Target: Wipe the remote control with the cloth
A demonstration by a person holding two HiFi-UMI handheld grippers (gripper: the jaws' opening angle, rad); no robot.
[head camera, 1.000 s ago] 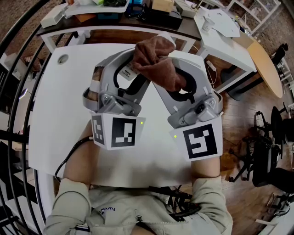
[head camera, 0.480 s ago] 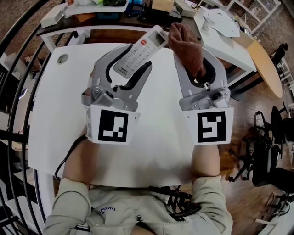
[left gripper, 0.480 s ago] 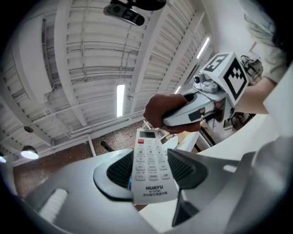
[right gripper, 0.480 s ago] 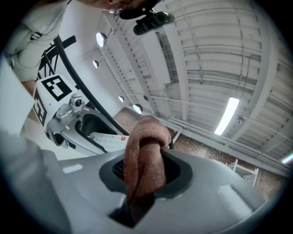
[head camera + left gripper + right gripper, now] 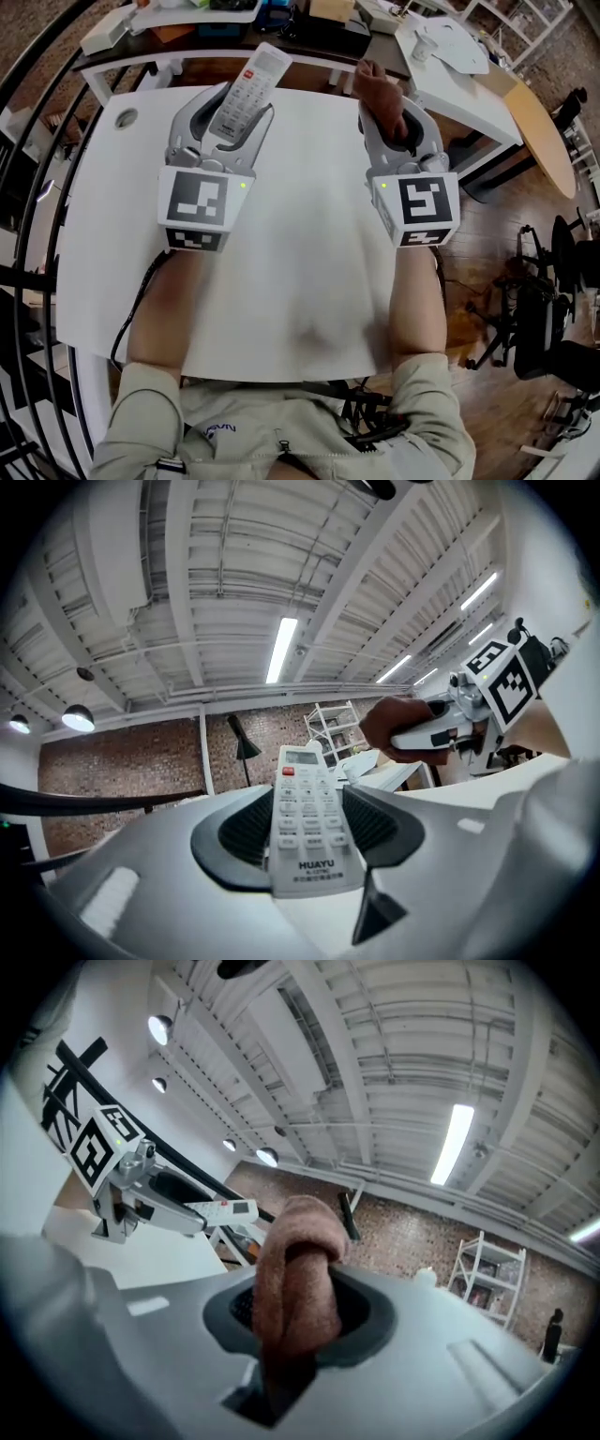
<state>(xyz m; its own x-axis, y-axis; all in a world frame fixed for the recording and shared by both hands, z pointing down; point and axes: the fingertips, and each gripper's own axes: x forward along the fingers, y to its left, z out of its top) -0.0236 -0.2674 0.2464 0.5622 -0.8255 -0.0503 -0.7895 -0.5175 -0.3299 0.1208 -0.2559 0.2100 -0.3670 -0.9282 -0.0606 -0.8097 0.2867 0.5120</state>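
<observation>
A white remote control (image 5: 244, 87) with a red button near its far end is clamped in my left gripper (image 5: 228, 103), above the far left part of the white table (image 5: 291, 244). In the left gripper view the remote control (image 5: 306, 822) lies between the dark pads, buttons facing the camera. My right gripper (image 5: 387, 112) is shut on a bunched brown cloth (image 5: 380, 92), over the table's far right. The cloth (image 5: 296, 1283) stands folded between the jaws in the right gripper view. The two grippers are apart, side by side; cloth and remote do not touch.
A dark bench (image 5: 234, 23) with boxes and clutter runs behind the table. A white side table (image 5: 459, 56) stands at the far right, a round wooden top (image 5: 544, 136) beyond it. Black railings (image 5: 28, 112) curve along the left. A person's forearms (image 5: 417, 309) reach over the table.
The grippers were crossed with the cloth pressed on the remote; they have swung apart, left gripper and remote to the left, right gripper and cloth to the right, both rolled flatter.
</observation>
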